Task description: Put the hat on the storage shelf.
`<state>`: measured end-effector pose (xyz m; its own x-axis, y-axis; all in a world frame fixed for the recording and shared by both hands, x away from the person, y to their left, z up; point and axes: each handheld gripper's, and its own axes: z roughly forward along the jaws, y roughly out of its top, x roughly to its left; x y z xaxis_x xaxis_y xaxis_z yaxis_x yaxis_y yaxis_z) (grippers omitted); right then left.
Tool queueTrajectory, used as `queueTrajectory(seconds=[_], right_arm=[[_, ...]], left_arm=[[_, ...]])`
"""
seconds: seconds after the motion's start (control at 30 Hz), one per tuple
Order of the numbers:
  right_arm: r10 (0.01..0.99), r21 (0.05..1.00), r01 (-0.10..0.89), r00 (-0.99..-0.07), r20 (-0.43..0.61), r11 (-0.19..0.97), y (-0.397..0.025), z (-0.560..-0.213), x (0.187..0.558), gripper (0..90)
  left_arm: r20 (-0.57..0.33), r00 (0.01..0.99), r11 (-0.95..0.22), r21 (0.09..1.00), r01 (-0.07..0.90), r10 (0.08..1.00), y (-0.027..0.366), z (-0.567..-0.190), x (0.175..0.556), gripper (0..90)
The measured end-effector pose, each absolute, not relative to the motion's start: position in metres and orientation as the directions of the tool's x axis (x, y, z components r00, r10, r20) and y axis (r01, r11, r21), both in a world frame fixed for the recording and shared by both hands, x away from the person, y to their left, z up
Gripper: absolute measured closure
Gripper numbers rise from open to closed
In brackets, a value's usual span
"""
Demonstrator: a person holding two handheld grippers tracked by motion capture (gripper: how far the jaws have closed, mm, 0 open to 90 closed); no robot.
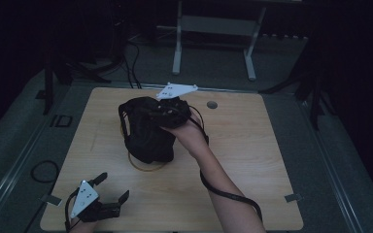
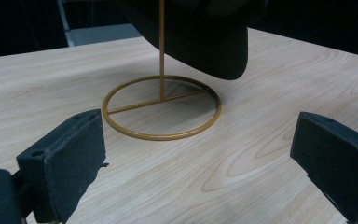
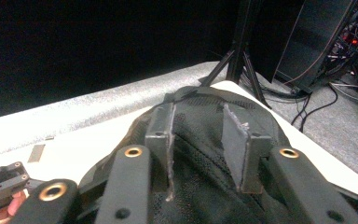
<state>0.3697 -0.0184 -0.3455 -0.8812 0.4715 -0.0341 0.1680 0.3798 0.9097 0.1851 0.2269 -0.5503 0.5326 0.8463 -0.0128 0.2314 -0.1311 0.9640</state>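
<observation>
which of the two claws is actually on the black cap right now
The right claw, at the table's middle, its jaws closed on the black cap's mesh. The left claw rests open near the table's front edge, well clear of the cap.

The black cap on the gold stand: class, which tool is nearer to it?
Right. The right tool is on the black cap; the left tool lies apart, at the table's near corner.
</observation>
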Motion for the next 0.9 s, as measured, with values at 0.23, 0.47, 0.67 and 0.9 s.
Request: queueTrajectory(seconds=[0.23, 0.47, 0.67, 0.9], right_arm=[[0.468, 0.905, 0.167, -0.883, -0.040, 0.391, -0.021, -0.344, 0.368, 53.3], [0.470, 0.904, 0.165, -0.882, -0.044, 0.394, -0.026, -0.345, 0.367, 39.8], [0.464, 0.914, 0.189, -0.886, 0.001, 0.359, -0.037, -0.347, 0.366, 21.5], [0.451, 0.919, 0.182, -0.892, 0.005, 0.350, -0.047, -0.348, 0.363, 13.9]], left_arm=[[-0.016, 0.533, -0.129, 0.964, 0.234, 0.846, 0.226, -0.550, 0.185, 3.6], [-0.015, 0.535, -0.131, 0.963, 0.234, 0.845, 0.225, -0.551, 0.185, 3.6], [-0.015, 0.535, -0.132, 0.963, 0.236, 0.845, 0.225, -0.551, 0.185, 3.6], [-0.018, 0.534, -0.129, 0.963, 0.238, 0.846, 0.225, -0.551, 0.186, 3.6]])
